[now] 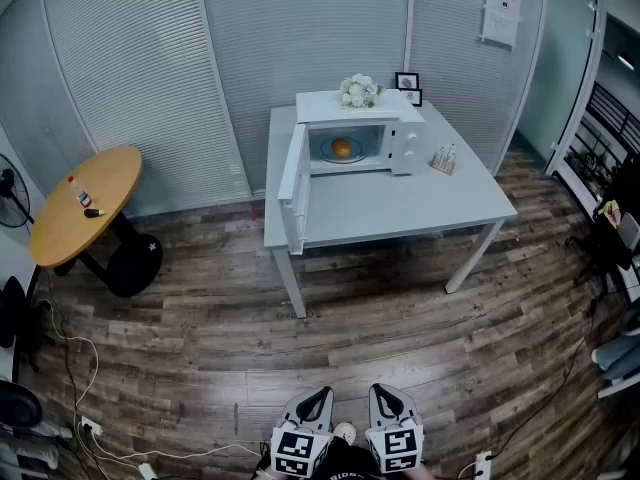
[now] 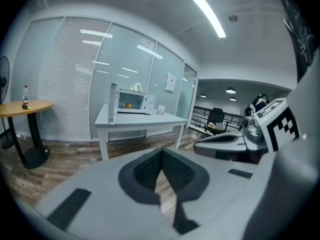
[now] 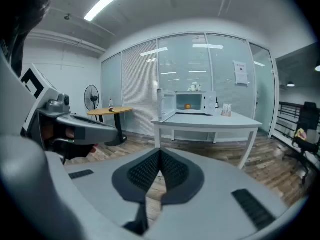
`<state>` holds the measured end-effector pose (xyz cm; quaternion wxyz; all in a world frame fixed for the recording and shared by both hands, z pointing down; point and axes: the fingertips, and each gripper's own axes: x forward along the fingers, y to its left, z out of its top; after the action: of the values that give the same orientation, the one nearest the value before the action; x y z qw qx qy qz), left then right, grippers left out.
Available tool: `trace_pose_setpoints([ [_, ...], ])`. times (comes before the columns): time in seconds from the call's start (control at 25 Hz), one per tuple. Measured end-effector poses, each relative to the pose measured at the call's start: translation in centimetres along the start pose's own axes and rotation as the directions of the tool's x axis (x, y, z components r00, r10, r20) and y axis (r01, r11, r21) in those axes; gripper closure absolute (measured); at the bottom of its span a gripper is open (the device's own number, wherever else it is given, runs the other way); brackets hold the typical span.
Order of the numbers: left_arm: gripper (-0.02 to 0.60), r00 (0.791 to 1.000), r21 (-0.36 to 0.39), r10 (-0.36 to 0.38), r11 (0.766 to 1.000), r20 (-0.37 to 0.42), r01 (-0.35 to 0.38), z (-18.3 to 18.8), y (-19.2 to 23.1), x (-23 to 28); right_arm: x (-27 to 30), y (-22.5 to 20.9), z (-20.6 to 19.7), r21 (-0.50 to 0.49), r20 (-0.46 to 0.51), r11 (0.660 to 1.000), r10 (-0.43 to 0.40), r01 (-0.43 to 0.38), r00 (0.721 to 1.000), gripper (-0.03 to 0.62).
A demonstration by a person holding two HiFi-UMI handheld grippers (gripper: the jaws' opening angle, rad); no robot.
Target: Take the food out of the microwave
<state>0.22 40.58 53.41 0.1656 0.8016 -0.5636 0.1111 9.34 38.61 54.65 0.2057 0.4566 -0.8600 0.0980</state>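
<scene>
Both grippers sit at the near edge of the head view, close together and low, well apart from the work.

- Left gripper (image 1: 318,398): jaws closed, pads meeting at the tip, nothing between them.
- Right gripper (image 1: 386,396): the same, jaws shut pad to pad and empty.

Scene, left to right:
- Round wooden table (image 1: 85,203) at far left, with a small bottle (image 1: 73,184) on it.
- White table (image 1: 400,208) at the far centre, against the blinds.
- Microwave (image 1: 402,138) at the far side of that table, with flowers (image 1: 359,91) on top.
- Microwave door (image 1: 292,183) swung fully open to the left, so the cavity is clear to reach into.
- Small stand (image 1: 444,159) just right of the microwave. What it holds is too small to tell.

Task item: the food (image 1: 341,148) lies inside the open cavity, on a plate (image 1: 345,158) at its middle.

Appearance: one small, round, orange-coloured piece. It may be a fruit or a bun, but it is too far off to say. The plate looks pale and shallow.

Handling (judgement):
- Probably light.
- Being round, it may roll on the plate if nudged or tipped.
- If it is a bun it is soft, so a firm squeeze would dent it.
- The plate is stiff, likely smooth and breakable.

Hold (judgement):
- Either pinch the near rim of the plate and keep it level while drawing it out, or close gently across the widest part of the food.
- The second gripper could steady the other side.
- The open door stands to the left, so an approach from the front right looks freer.
</scene>
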Motion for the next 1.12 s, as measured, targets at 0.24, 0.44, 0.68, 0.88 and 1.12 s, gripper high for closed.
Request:
trace_pose_setpoints([
  [0.24, 0.574, 1.0, -0.047, 0.009, 0.999, 0.0, -0.009, -1.7, 0.0, -0.6, -0.5, -0.1, -1.8, 0.012, 0.008, 1.0, 0.001, -0.001, 1.0, 0.592],
  [0.44, 0.574, 0.999, -0.054, 0.025, 0.998, 0.021, -0.024, -1.7, -0.3, -0.8, -0.9, -1.5, -1.4, 0.016, 0.04, 0.999, -0.029, 0.028, 0.999, 0.592],
  [0.68, 0.574, 0.999, -0.06, 0.03, 0.998, 0.026, -0.028, -1.8, 0.1, -0.9, -1.3, -2.1, -1.3, 0.074, 0.069, 0.997, -0.031, 0.026, 0.997, 0.591],
  [0.88, 0.574, 1.0, -0.038, 0.009, 0.999, 0.012, -0.009, -1.8, 0.4, -0.3, -0.5, -1.7, -1.3, 0.087, 0.063, 0.996, -0.026, 0.021, 0.998, 0.591],
  [1.12, 0.574, 1.0, -0.037, -0.021, 0.999, -0.004, 0.021, -1.1, 2.4, 2.4, 2.1, -2.2, -0.5, 0.088, 0.043, 0.995, -0.048, 0.044, 0.998, 0.591],
])
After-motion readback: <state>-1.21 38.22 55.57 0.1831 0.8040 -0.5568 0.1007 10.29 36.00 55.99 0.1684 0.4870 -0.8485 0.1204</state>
